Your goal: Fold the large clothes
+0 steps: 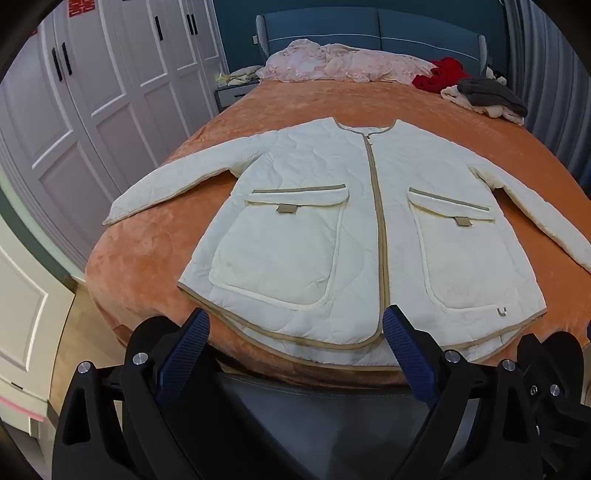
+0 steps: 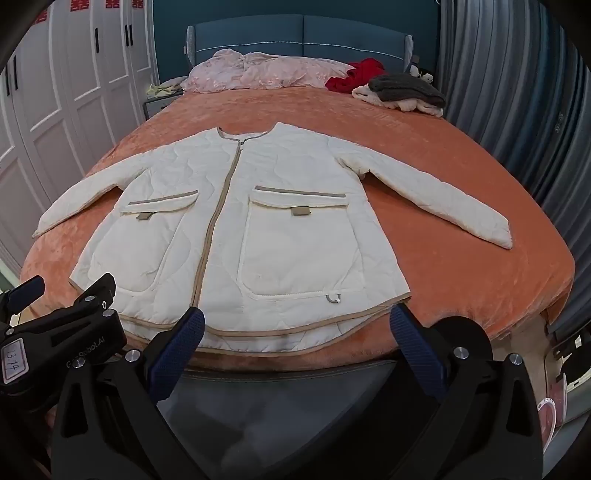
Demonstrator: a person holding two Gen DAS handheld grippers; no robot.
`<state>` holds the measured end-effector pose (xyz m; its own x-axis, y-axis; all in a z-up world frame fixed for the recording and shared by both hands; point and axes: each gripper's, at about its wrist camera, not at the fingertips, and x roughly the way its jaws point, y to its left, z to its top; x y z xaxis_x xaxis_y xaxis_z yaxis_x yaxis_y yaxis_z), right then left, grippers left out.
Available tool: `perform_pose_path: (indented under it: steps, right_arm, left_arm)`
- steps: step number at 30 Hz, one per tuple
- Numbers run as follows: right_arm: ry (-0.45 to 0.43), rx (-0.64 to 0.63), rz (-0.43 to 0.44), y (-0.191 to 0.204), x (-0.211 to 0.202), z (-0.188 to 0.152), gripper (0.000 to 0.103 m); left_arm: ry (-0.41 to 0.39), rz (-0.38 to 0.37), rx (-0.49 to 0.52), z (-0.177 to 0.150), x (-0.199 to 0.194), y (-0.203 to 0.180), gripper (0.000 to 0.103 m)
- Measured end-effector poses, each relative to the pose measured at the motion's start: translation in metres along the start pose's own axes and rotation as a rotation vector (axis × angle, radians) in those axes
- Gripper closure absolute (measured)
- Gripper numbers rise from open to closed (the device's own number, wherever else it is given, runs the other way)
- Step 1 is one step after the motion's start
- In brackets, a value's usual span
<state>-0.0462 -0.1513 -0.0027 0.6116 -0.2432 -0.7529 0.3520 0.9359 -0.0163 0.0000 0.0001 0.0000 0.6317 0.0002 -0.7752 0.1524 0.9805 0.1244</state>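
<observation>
left wrist view: the left gripper (image 1: 295, 321) hangs at the foot of the bed, its blue-padded fingers (image 1: 186, 350) spread wide with nothing between them. just beyond the tips lies the cream quilted jacket (image 1: 332, 229), spread flat and face up on the orange bedspread (image 1: 147, 254), zipped, hem nearest the camera, collar toward the blue headboard (image 1: 369, 26). both sleeves stretch out sideways; here the sleeve on the picture's left shows to its cuff, while the one on the right runs to the frame edge. the right gripper (image 1: 546, 373) shows only as black hardware at the lower right, so its opening cannot be read from this view. white wardrobe doors (image 1: 92, 92) fill the left side.

right wrist view: the right gripper (image 2: 297, 321) is likewise spread wide and holds nothing, its tips just short of the jacket (image 2: 258, 229) hem. this view shows the right-hand sleeve whole, cuff resting on the bedspread (image 2: 480, 288). the left gripper's body (image 2: 59, 325) sits at the lower left, with a handwritten label. a grey curtain (image 2: 517, 92) hangs at right. a pink quilt (image 2: 266, 72) and a pile of red, grey and white clothes (image 2: 391, 88) lie by the headboard (image 2: 303, 37).
</observation>
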Motion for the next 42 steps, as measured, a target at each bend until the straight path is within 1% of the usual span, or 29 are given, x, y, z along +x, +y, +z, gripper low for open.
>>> perform_pose_path:
  steps: [6, 8, 9, 16, 42]
  right_arm:
    - [-0.003, -0.018, -0.004, 0.0022, -0.0033, -0.0002, 0.005]
    - [0.001, -0.016, 0.001, 0.0014, -0.0038, -0.0002, 0.005]
    - [-0.010, -0.018, -0.022, 0.0081, -0.0091, -0.0015, 0.005]
    - [-0.004, -0.017, -0.016, 0.0056, -0.0074, -0.0028, 0.005]
    - [-0.008, -0.016, -0.017, 0.0071, -0.0094, -0.0034, 0.005]
  left_arm:
    - [-0.001, 0.006, 0.003, 0.0003, 0.0009, 0.0003, 0.010]
    - [-0.005, 0.003, 0.001, -0.0019, -0.0042, 0.0002, 0.010]
    - [-0.006, 0.002, 0.001, -0.0016, -0.0021, 0.0004, 0.010]
    - [-0.007, -0.006, -0.005, -0.0034, -0.0026, 0.0041, 0.010]
    - [-0.014, 0.002, -0.005, -0.0059, -0.0063, 0.0073, 0.011]
